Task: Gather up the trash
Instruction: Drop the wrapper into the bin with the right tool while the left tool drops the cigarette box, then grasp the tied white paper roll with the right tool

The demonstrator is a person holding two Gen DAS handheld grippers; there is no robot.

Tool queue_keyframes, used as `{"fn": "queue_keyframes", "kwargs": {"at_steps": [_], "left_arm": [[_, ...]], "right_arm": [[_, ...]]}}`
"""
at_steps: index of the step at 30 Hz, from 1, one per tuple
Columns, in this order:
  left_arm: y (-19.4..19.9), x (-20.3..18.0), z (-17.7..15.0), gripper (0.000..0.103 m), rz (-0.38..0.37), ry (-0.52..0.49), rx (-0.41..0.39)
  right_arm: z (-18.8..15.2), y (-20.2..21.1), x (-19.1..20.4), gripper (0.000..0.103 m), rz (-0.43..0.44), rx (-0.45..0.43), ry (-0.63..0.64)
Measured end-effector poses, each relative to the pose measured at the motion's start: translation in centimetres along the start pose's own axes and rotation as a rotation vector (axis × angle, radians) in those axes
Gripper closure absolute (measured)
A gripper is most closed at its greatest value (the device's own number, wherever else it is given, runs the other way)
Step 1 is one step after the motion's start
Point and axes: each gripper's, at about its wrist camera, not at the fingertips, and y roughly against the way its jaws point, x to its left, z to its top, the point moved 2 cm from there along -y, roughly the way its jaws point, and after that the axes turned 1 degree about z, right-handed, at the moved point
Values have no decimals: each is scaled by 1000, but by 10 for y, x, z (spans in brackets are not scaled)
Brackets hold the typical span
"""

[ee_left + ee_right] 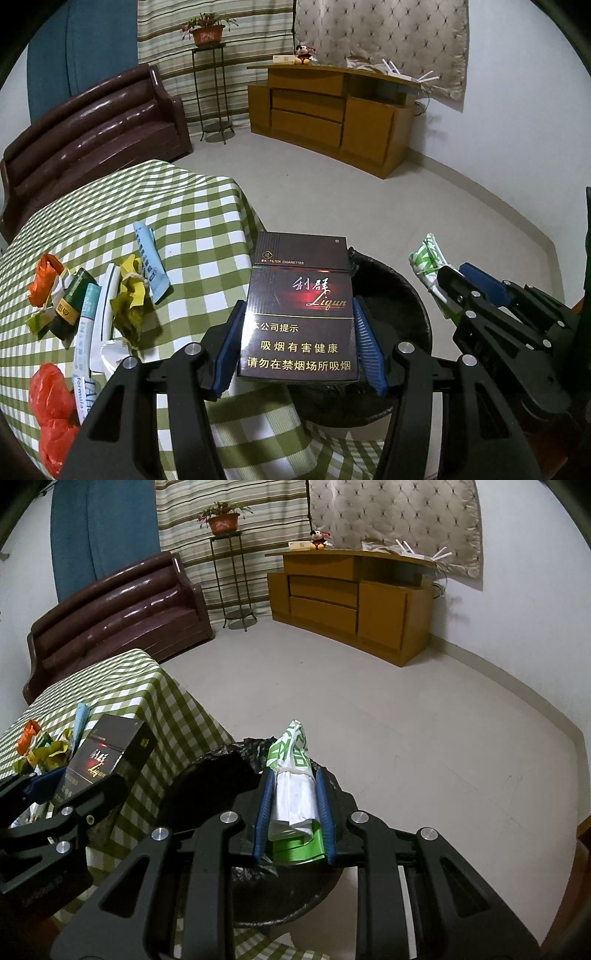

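My left gripper (298, 325) is shut on a dark cigarette pack (301, 306) and holds it upright above the near rim of a black-lined trash bin (399, 291). My right gripper (294, 801) is shut on a white and green wrapper (293, 775) and holds it over the same bin (221, 775). The right gripper with its wrapper (432, 266) shows at the right of the left wrist view. The pack (107, 757) shows at the left of the right wrist view. Several pieces of trash (110, 295) lie on the green checked table (192, 214).
Orange plastic bags (51, 406) lie at the table's near left. A brown sofa (92, 136), a plant stand (214, 92) and a wooden cabinet (332, 114) stand at the back. Pale floor (406, 709) lies beyond the bin.
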Motion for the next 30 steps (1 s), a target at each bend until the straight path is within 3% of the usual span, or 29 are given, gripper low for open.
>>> {"fn": "queue_keyframes", "kwargs": {"at_steps": [8,14,22,30], "left_arm": [[-3,-9,4,41,11,-11,-4],[-3,-9,6,40,12,-7,-5],[9,3,3,40,18,15,-20],[35,23,-3,40,39,38,-48]], "right_arm": [[0,-6,-7,78,20,16,-33],[-1,-6,-7,71,16,15,-41],[1,5,-5,47,11,-20,-56],[5,23,12,39,19,-42,-43]]}}
